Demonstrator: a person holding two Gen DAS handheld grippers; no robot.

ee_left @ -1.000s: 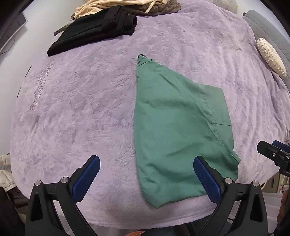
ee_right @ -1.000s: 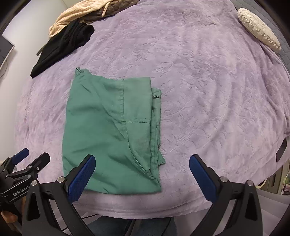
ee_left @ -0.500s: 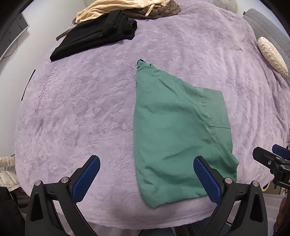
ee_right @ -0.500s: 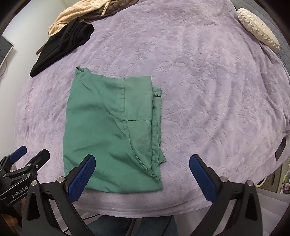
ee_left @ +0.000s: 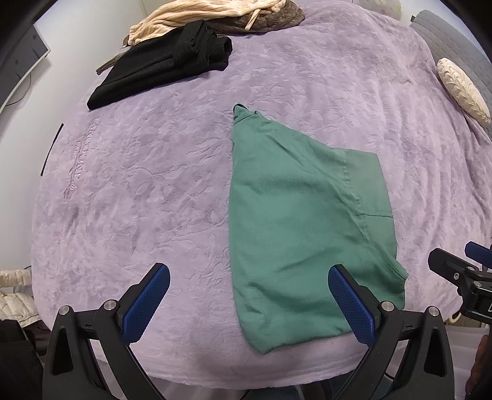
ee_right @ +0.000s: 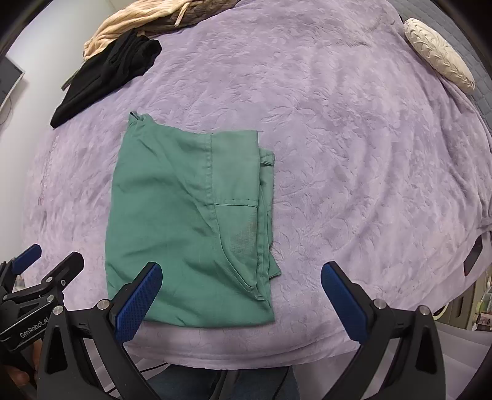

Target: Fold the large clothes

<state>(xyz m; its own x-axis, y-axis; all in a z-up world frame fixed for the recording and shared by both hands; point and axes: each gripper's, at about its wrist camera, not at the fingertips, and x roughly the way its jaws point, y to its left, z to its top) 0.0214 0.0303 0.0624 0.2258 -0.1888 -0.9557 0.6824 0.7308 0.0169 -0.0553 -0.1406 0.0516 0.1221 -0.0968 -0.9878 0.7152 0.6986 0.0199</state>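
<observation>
Hovering wide open and holding nothing: left claw point(ee_left: 249, 304), poised above the near edge of the bed point(ee_left: 153, 154), its right pad over the near left corner of the green garment point(ee_left: 295, 227). Hanging likewise spread and empty: right claw point(ee_right: 241, 297), left pad over the garment's point(ee_right: 184, 221) near hem. Lying flat in a rough rectangle near the bed's front edge, already folded at least once, loose layers peeking out along its right side.

Risking, probably, catching only the top layer when pinching the near hem, so splitting the stack and undoing the fold; also dragging the plush purple cover up with the cloth. Possibly crowding claw against claw at one corner, being so near together.

Offering plenty of bare cover to the right and beyond the garment. Sitting well apart at the far left: black clothes point(ee_left: 166, 64), beige pile point(ee_left: 196, 15); pale cushion point(ee_right: 438, 54) far right. Dropping off just below the near hem: bed edge, leaving little room toward the person.
</observation>
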